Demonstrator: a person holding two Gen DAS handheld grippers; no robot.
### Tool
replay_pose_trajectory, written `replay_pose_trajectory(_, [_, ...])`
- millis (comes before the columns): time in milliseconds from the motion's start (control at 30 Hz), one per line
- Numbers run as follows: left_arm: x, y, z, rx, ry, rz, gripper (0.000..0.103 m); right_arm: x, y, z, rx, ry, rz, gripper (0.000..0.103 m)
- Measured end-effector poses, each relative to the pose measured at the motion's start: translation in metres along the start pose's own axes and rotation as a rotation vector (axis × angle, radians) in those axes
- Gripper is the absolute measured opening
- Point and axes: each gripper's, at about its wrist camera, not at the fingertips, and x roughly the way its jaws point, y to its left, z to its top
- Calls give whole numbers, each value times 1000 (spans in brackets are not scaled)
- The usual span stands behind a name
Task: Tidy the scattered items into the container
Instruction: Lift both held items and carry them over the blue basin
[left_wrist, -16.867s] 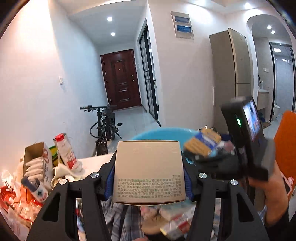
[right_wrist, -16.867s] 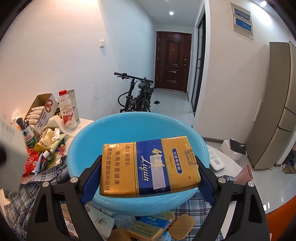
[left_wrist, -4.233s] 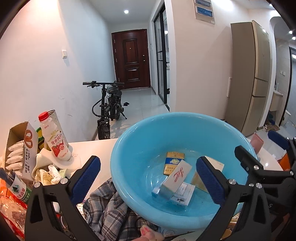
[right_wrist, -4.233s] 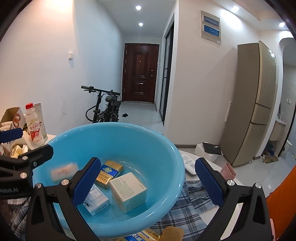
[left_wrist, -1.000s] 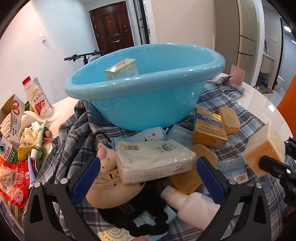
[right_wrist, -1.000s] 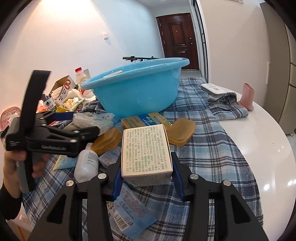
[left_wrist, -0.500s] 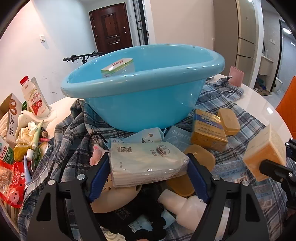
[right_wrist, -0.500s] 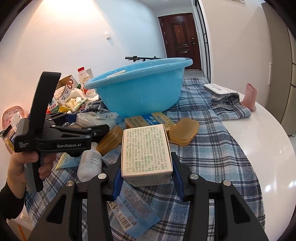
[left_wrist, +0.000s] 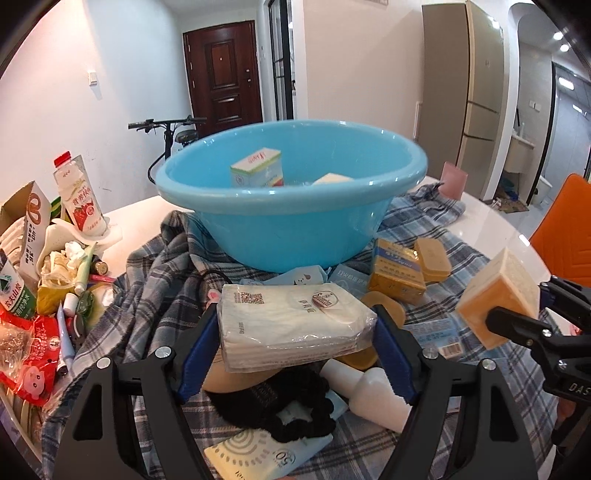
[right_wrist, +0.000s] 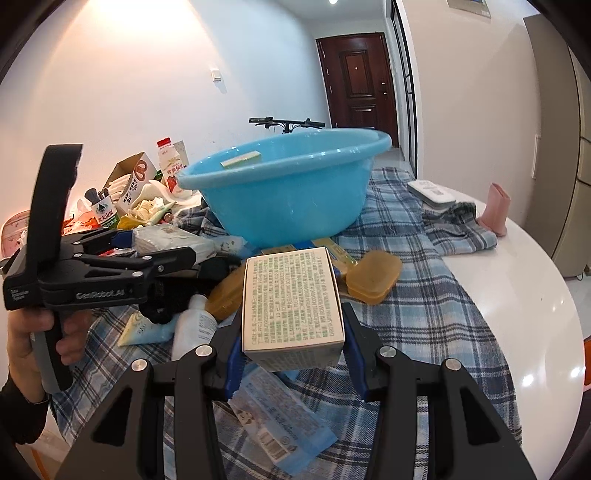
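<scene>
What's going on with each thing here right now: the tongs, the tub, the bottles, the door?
Left tongs: clamped on the tissue pack, lifted.
Right tongs: clamped on the printed box.
Blue basin: upright, boxes inside.
Milk bottle: upright, red cap on.
White bottle: lying down.
Brown door: shut.

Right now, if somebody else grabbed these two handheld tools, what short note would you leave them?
Left tool: shut on the plastic-wrapped white tissue pack, lifted off the pile.
Right tool: shut on the cream printed cardboard box.
Round blue plastic basin stands on the checked cloth; at least two boxes lie inside it.
Left: drop both held items in, then the yellow carton, tan soap cases, white bottle and black hair ties.
</scene>
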Motion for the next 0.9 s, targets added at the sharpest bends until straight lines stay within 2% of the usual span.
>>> replay_pose_trajectory(167, [-24,8,6,-12,-57,-12,77,-8,17,14,-25,-27,-8,48])
replay_pose_trajectory(333, [-44,16,24,-21,-118,-7,77,-16,34,44,-47,-77,-9,48])
replay_pose_trajectory(800, [-88,51,107,-75,-294,26,77,-29,78,168,-117,-219,0,48])
replay_pose_trajectory(900, [-89,57,124,-88,-307,36,77,-25,81,188,-114,-217,13,48])
